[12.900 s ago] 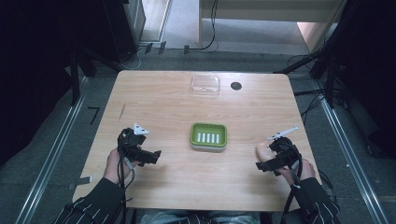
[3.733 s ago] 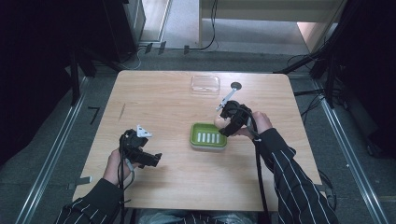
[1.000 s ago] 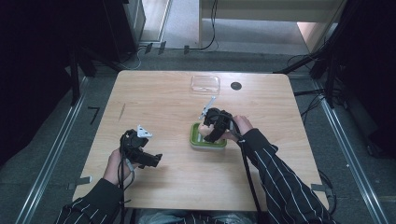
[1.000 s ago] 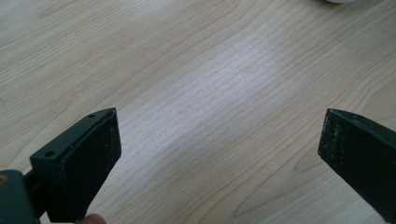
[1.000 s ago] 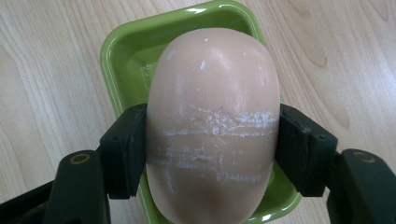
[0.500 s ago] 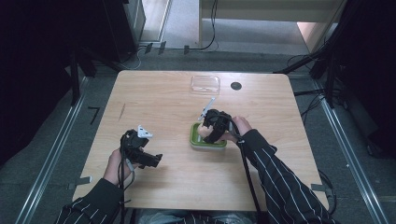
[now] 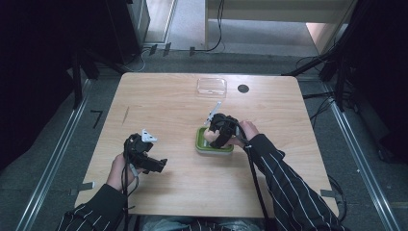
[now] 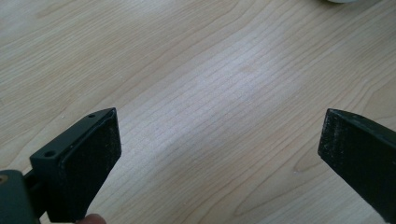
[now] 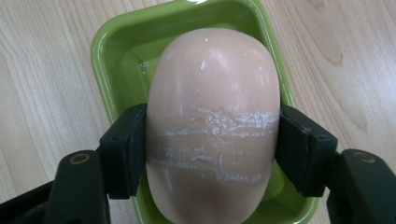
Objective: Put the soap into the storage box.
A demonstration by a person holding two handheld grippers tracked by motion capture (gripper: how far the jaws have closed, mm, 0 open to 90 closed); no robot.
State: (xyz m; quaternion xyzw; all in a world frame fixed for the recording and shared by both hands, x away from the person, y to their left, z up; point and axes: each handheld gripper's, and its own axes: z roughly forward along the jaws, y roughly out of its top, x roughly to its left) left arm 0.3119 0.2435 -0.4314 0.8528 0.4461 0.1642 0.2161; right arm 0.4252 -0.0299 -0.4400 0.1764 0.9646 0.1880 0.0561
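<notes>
Gripping a peach-coloured soap bar (image 9: 212, 126), the right gripper (image 9: 212, 154) is seen with both pads pressed against the bar's flanks, directly over the green soap dish (image 9: 105, 44). The bar's lower end is cut off by the bottom edge of the right gripper view, and whether its underside touches the dish floor cannot be told. White scuff lines are seen across the bar's face. In the high view the bar (image 7: 210, 136) is largely covered by the right gripper (image 7: 221, 137) and the hand behind it, and the near part of the dish (image 7: 214, 150) is hidden likewise.

The left gripper (image 7: 159, 166) is held low over the table (image 7: 163, 101) near its left front, well apart from the dish; its jaws are spread wide with only bare wood between them, as shown in the left gripper view (image 8: 219, 154). A pale object is clipped by the top edge of that view and cannot be identified.

A clear lid (image 7: 211, 86) and a dark round spot (image 7: 243, 88) lie near the far edge. Open tabletop is left around the dish on all sides, broadest to the left and toward the far left corner.
</notes>
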